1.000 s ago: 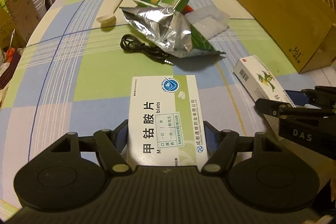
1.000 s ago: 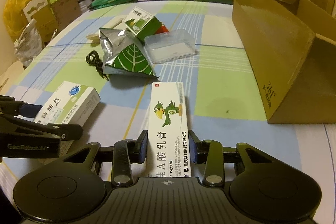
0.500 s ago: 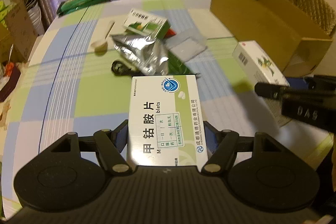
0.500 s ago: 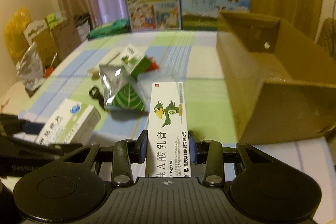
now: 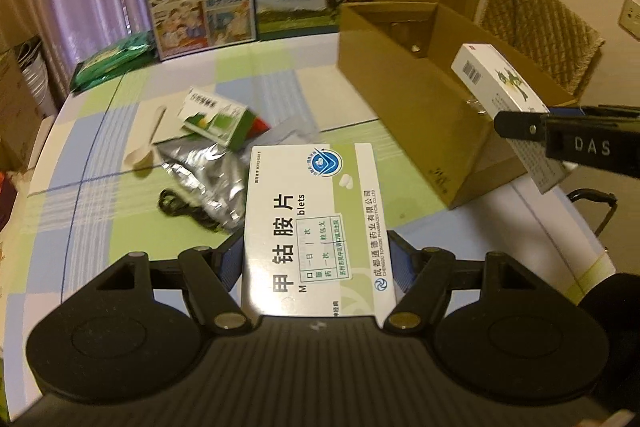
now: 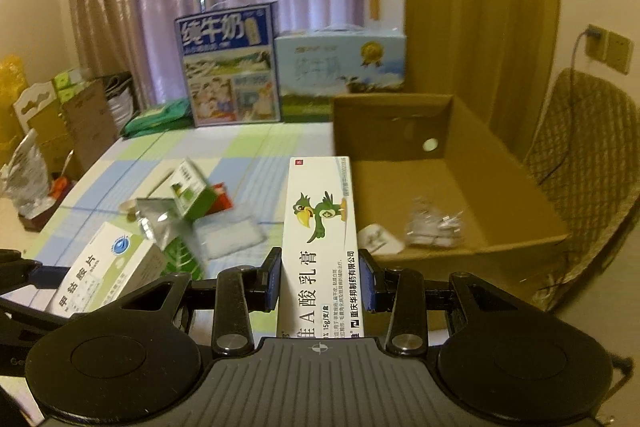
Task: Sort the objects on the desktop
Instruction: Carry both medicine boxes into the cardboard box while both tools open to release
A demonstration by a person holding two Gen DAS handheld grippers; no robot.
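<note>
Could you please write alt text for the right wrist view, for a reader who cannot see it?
The right gripper holds a long white box with a green parrot above a checked table, near an open cardboard box holding a few small items. At lower left, the left gripper holds a white medicine box; behind it lie a foil pouch and a green carton.

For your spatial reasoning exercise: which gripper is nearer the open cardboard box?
Right. The right gripper hovers at the cardboard box near wall with its parrot carton; the left gripper hangs over the table beside it.
</note>
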